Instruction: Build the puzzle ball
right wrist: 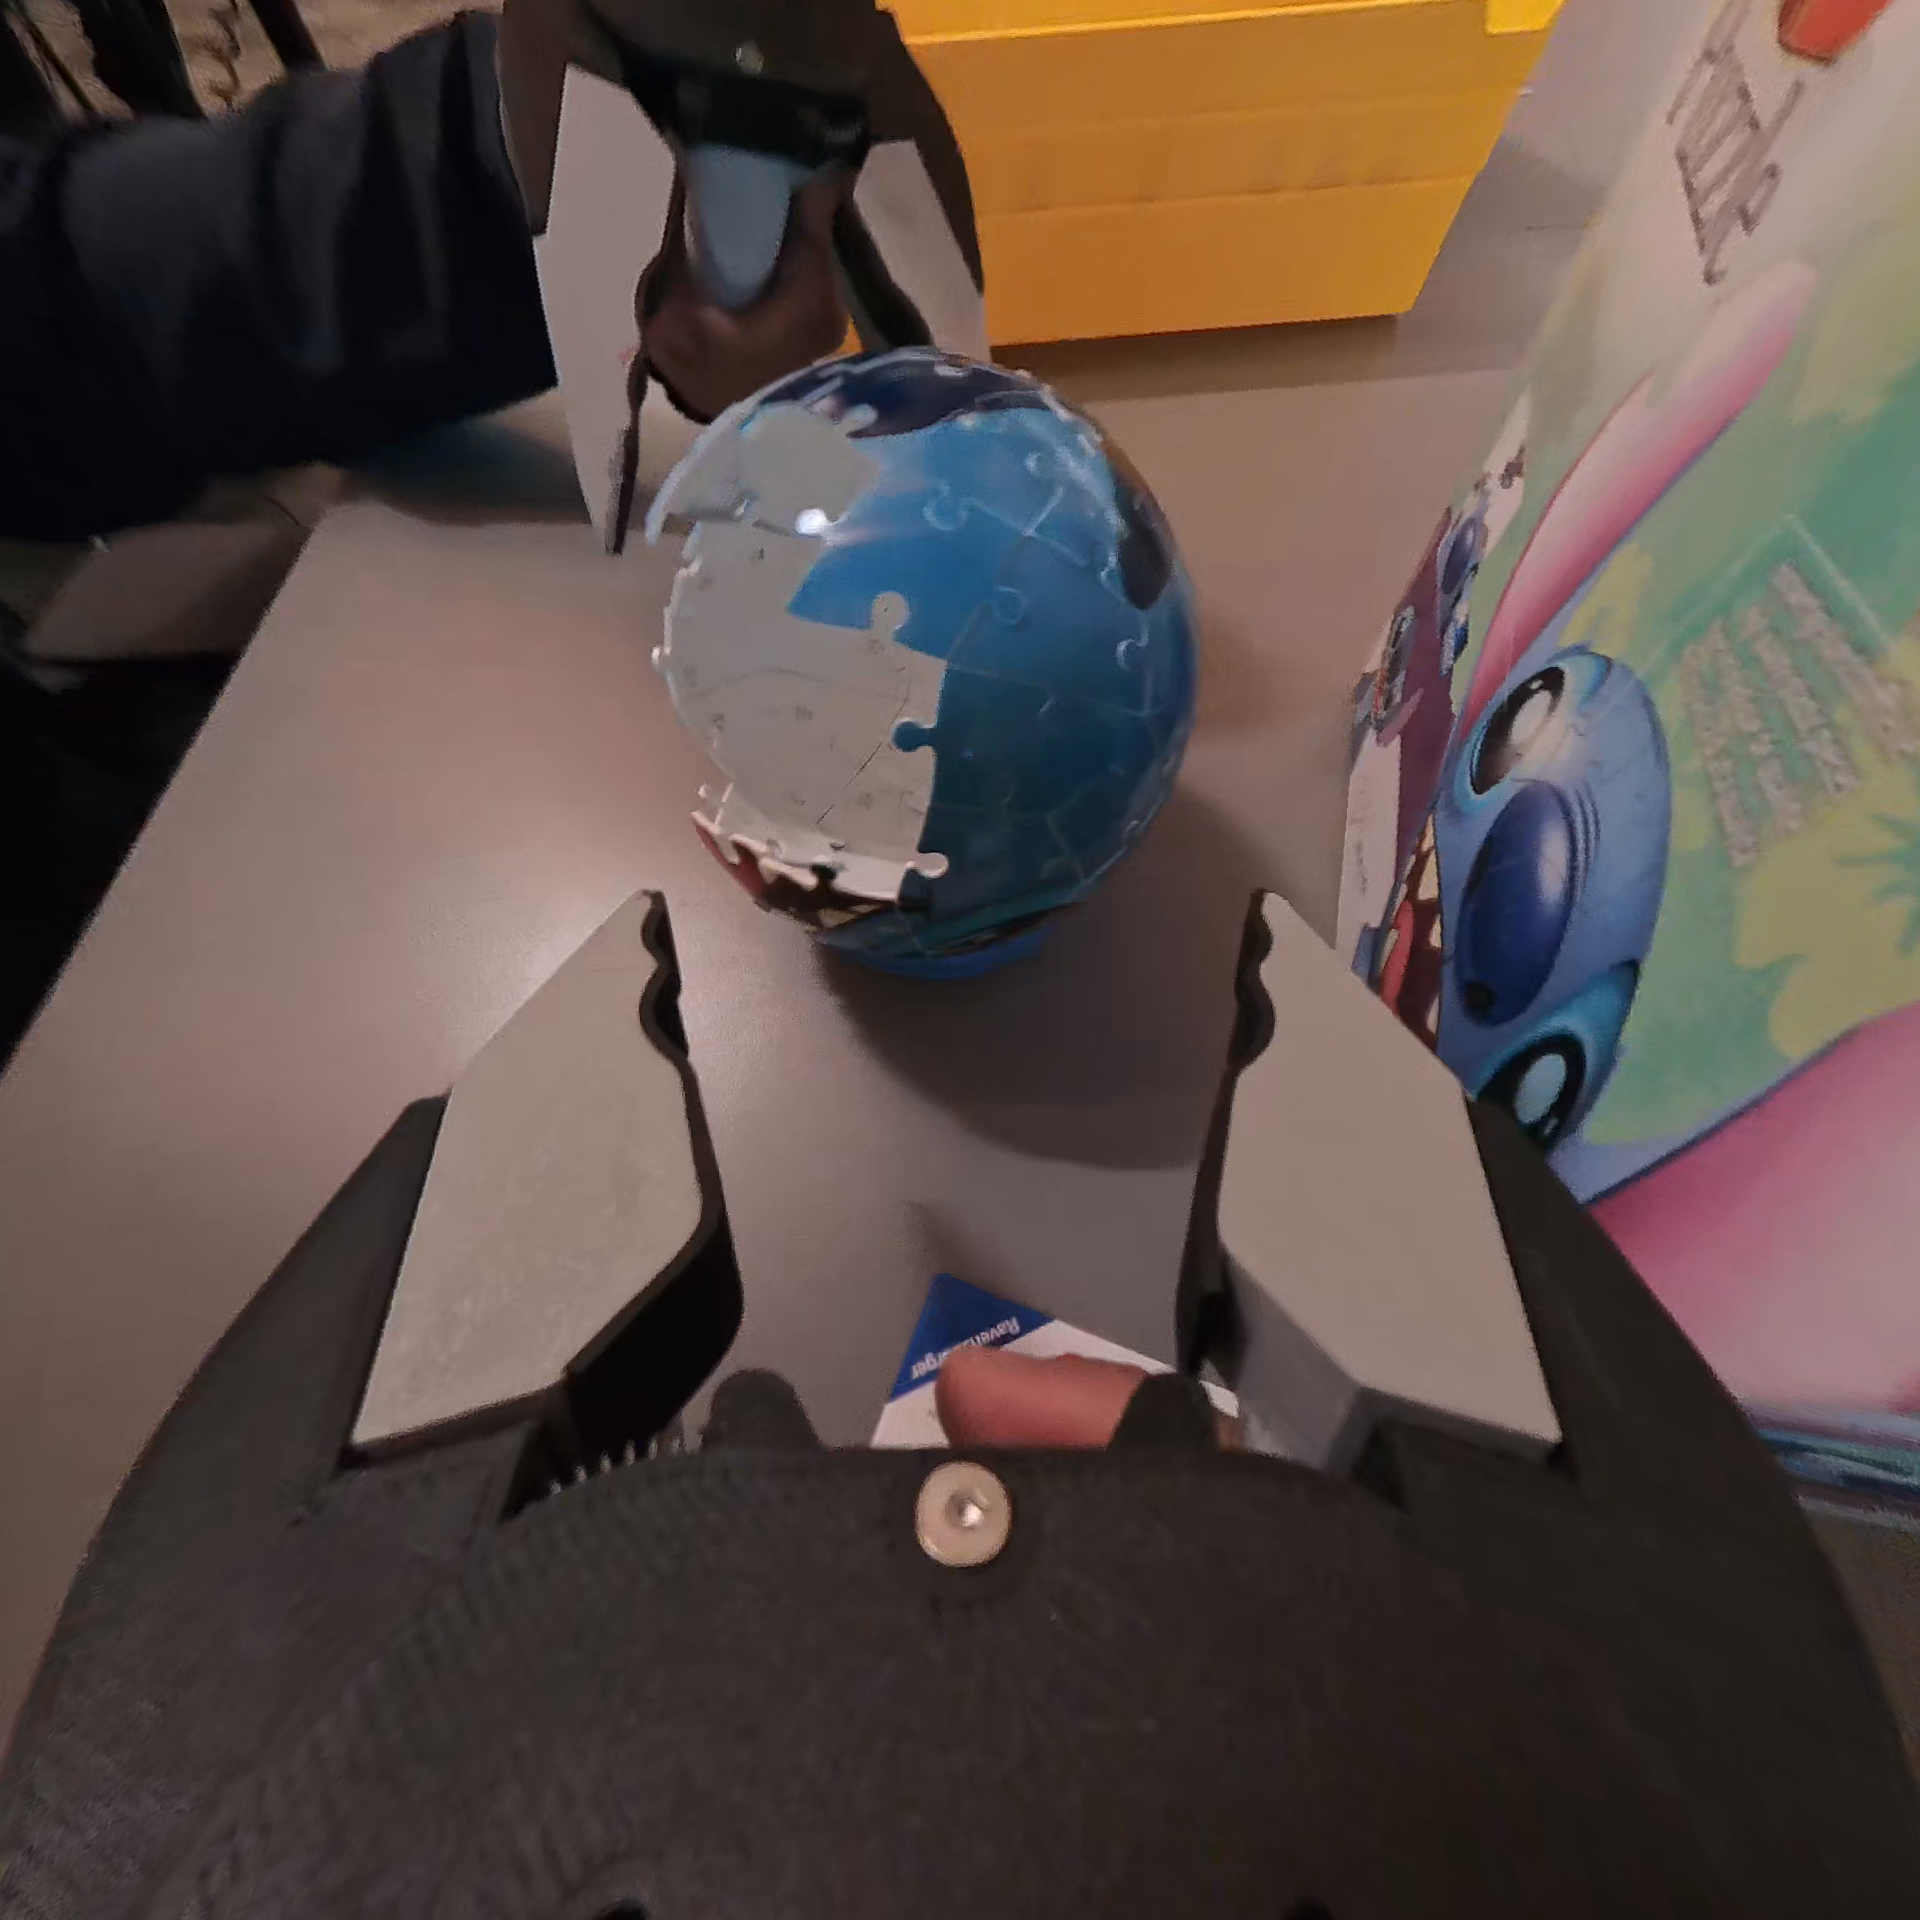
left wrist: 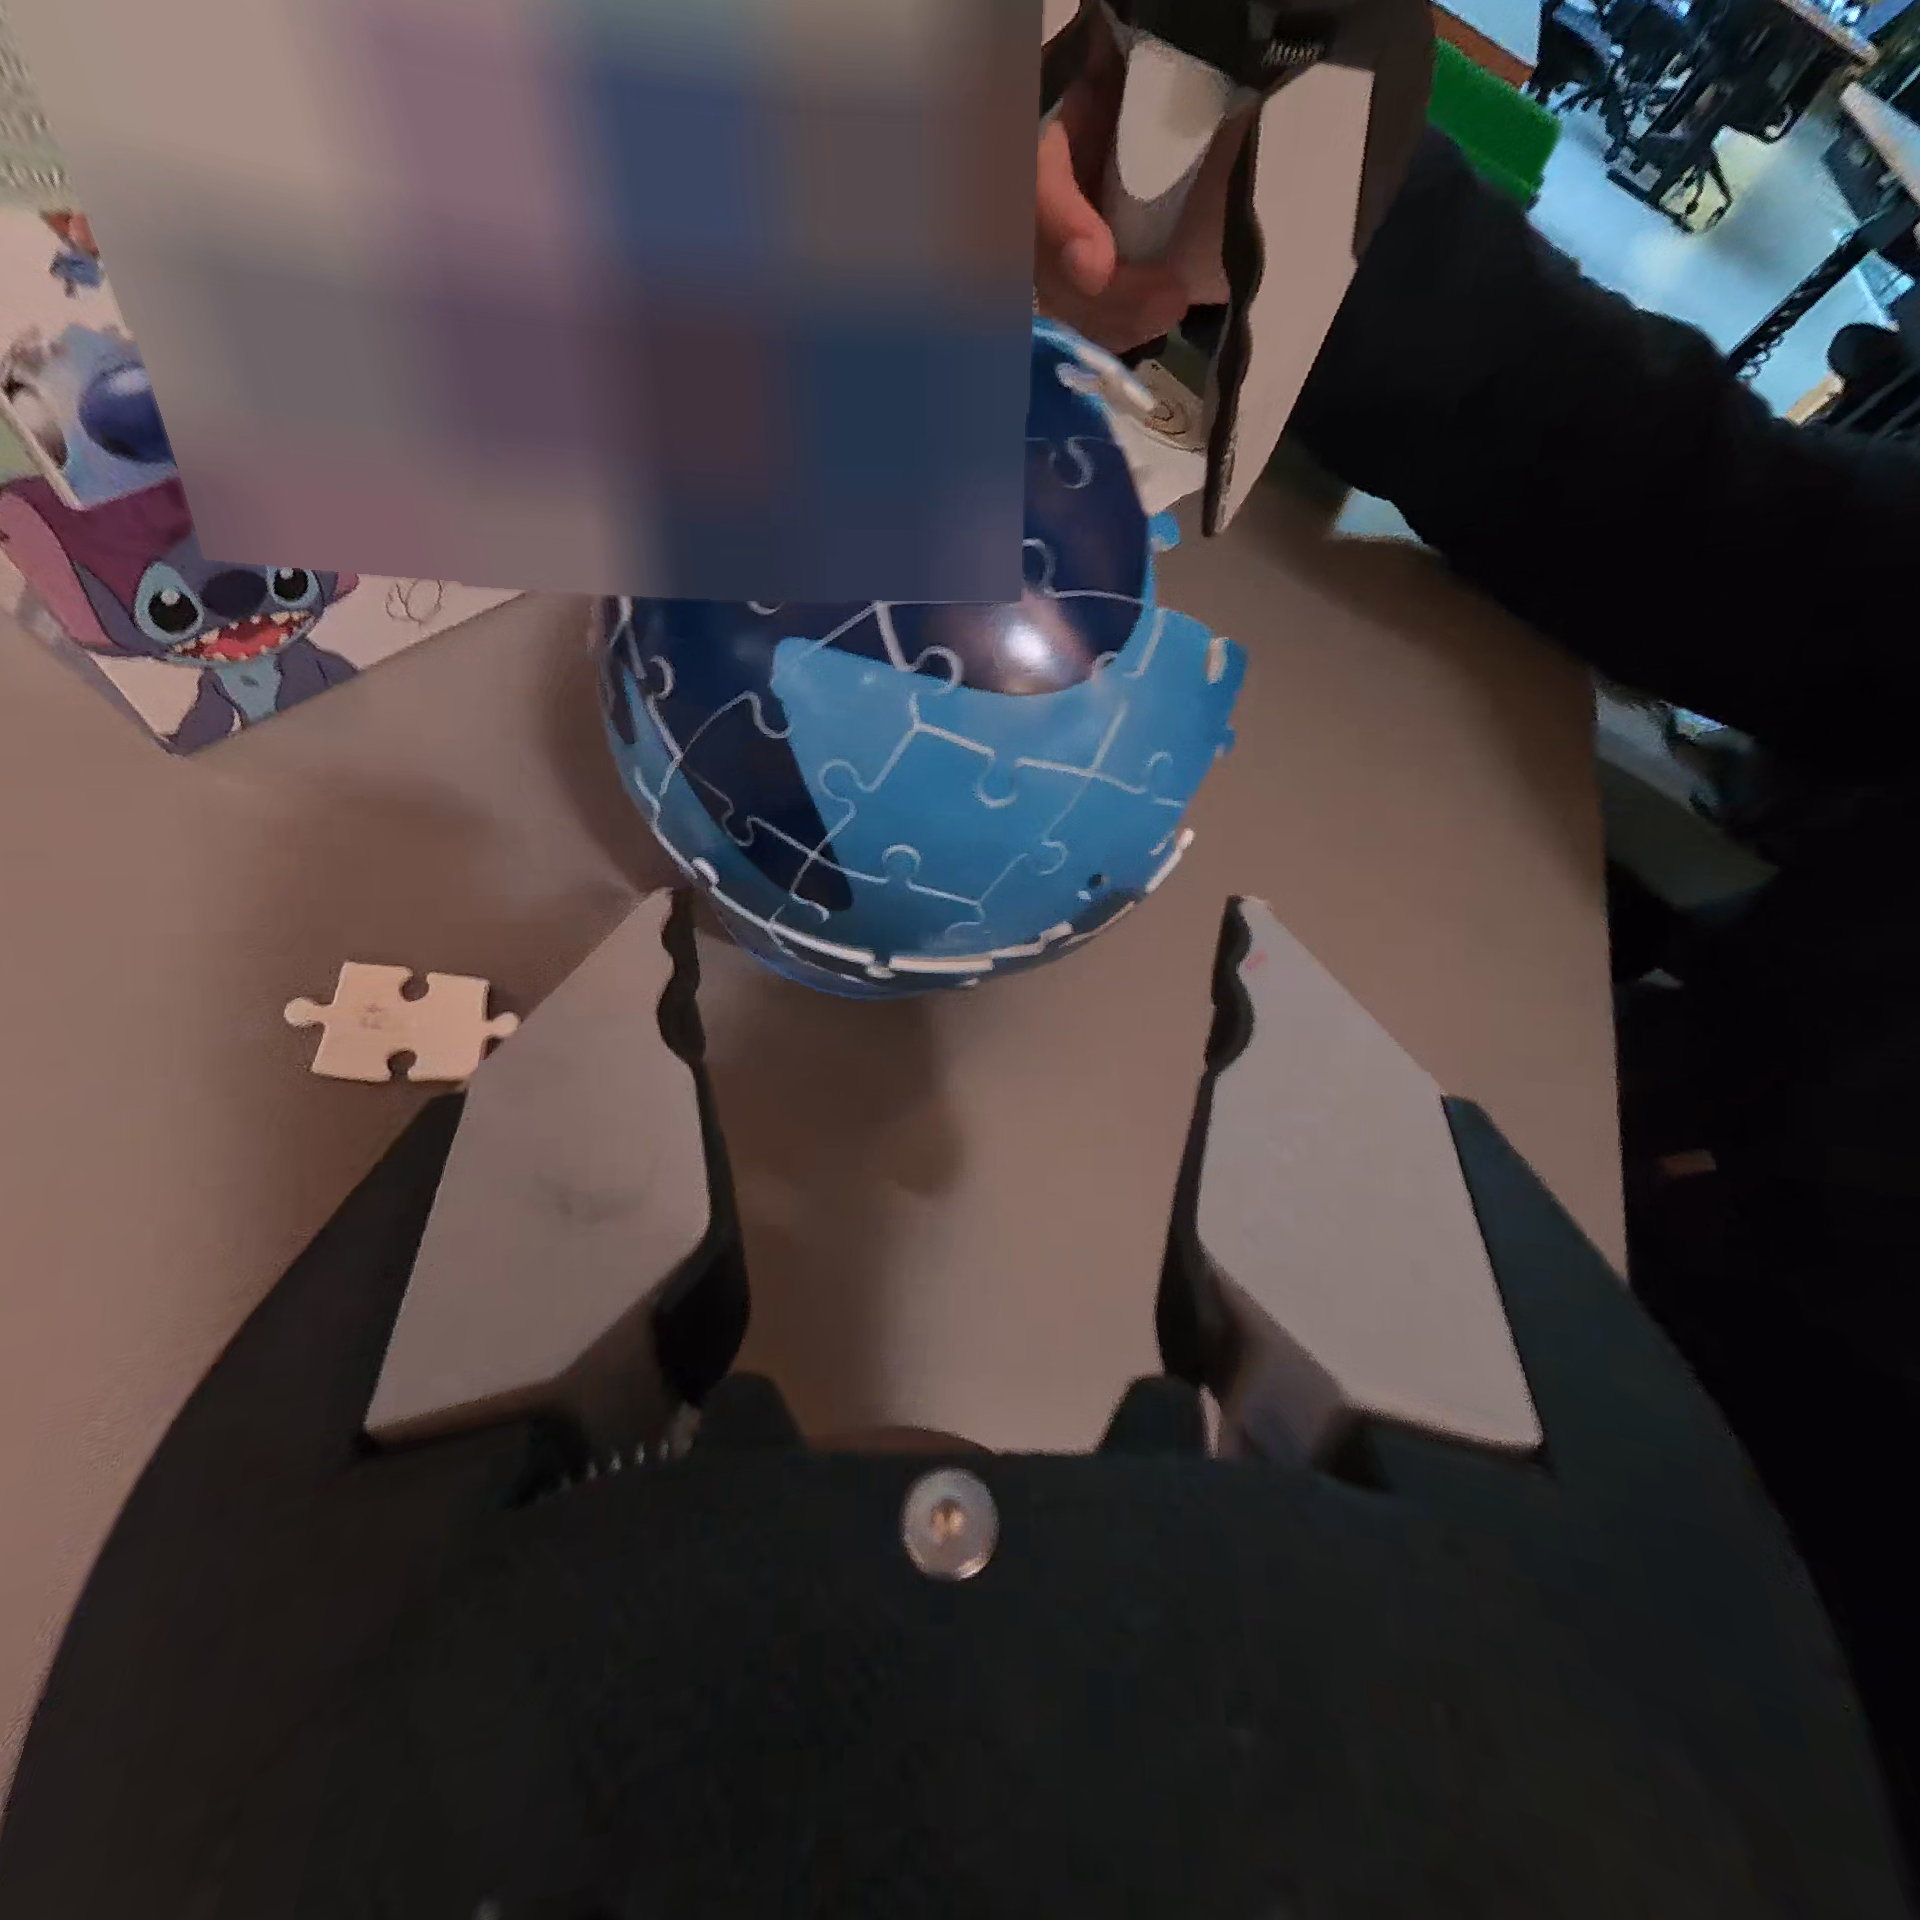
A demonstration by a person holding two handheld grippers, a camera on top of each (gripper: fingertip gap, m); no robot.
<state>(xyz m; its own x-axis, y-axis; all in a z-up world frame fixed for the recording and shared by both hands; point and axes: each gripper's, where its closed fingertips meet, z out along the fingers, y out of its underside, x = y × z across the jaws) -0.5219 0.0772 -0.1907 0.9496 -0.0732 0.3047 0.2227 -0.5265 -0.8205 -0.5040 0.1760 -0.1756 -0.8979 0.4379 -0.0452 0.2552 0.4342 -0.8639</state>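
The blue puzzle ball (left wrist: 966,790) stands on the grey table (left wrist: 260,852), partly built, with a jagged-edged opening at its top. In the right wrist view the ball (right wrist: 1029,644) shows a white patch with jagged edges on its left side. My left gripper (left wrist: 956,925) is open and empty, its tips just short of the ball. My right gripper (right wrist: 958,920) is open and empty, just short of the ball on the opposite side. One loose white puzzle piece (left wrist: 400,1023) lies on the table left of my left gripper.
The puzzle's picture box (left wrist: 197,623) stands left of the ball; it also shows at the right of the right wrist view (right wrist: 1662,748). A yellow box (right wrist: 1195,177) stands behind the ball. A blue and white leaflet (right wrist: 971,1335) lies under my right gripper. The table edge (left wrist: 1605,935) runs at the right. To the loose white puzzle piece (left wrist: 400,1023): left tips about 7 cm, right tips about 20 cm.
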